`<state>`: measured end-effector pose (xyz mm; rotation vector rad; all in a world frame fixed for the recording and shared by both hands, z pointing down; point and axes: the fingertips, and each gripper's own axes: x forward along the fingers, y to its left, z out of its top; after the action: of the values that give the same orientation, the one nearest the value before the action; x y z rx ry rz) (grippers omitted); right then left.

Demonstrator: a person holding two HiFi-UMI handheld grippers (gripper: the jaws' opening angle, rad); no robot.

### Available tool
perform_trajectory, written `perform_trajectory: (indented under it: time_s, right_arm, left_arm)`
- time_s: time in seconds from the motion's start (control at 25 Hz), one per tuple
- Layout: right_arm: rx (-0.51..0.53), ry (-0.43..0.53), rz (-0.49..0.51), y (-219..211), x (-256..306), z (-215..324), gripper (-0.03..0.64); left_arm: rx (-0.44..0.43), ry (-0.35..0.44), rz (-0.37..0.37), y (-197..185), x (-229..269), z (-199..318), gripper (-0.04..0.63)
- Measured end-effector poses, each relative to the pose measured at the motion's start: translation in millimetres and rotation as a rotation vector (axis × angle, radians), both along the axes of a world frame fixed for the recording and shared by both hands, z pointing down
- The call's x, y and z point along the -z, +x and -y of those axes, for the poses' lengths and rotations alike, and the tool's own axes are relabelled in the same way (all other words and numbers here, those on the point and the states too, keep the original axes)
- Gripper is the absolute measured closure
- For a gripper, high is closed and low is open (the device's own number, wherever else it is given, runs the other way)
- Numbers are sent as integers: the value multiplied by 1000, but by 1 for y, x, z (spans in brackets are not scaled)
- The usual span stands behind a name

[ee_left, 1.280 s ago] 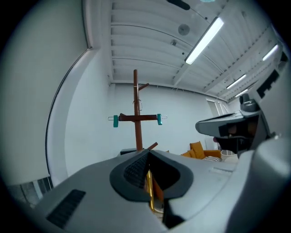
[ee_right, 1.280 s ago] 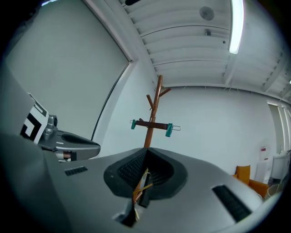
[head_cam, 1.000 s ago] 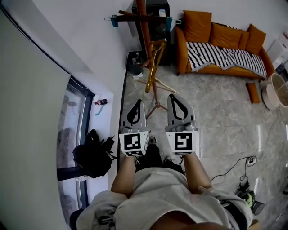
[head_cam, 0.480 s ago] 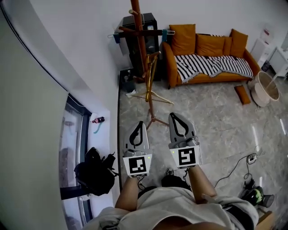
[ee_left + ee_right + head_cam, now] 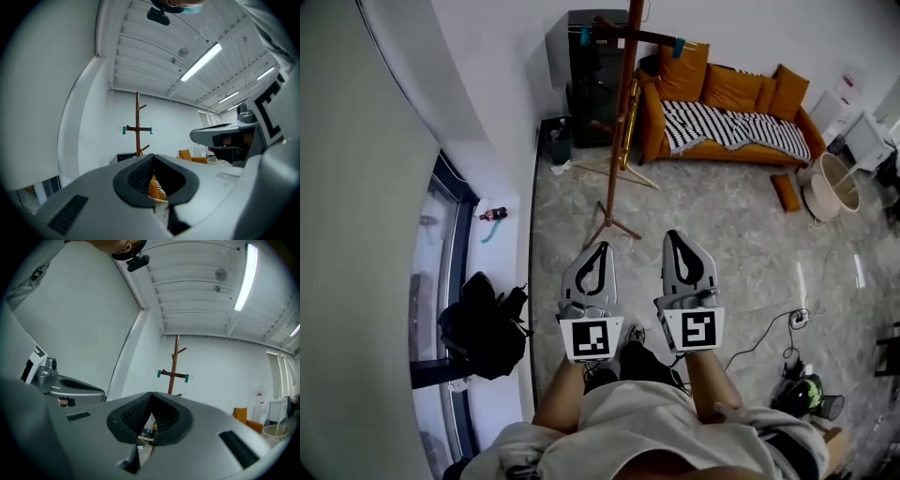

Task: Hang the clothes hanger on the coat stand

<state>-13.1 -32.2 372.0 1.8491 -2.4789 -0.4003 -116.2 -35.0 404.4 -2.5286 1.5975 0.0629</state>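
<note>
Brown stand [image 5: 610,202] rises well ahead of my claws, a teal-clipped hanger [image 5: 652,39] high on it. Left claw [image 5: 600,249] and right claw [image 5: 675,238] are pressed together, empty. I read: hung already, or the pale hanger [image 5: 637,174] near its foot remains.

Open floor [image 5: 722,244] before coat stand [image 5: 611,192], sofa [image 5: 741,94] beyond

Head view looks down; both gripper views face the coat stand [image 5: 611,187] [image 5: 137,117] [image 5: 176,359].
</note>
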Motion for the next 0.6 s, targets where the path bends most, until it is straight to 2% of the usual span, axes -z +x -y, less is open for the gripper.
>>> perform_trajectory:
  time_s: [0.2, 0.4, 0.52, 0.6]
  right_arm:
    - [-9, 35, 11, -16, 15, -28, 612]
    - [-29, 60, 15, -21, 25, -40, 612]
    - [-35, 72, 19, -21, 30, -47, 612]
    - [-37, 80, 19, -23, 34, -51, 612]
  left_arm:
    - [-25, 26, -2, -16, 18, -20, 586]
    - [-57, 79, -4, -14, 33, -32, 586]
    - [-72, 72, -11, -11, 35, -39, 586]
    - [-81, 63, 12, -11, 34, -43, 586]
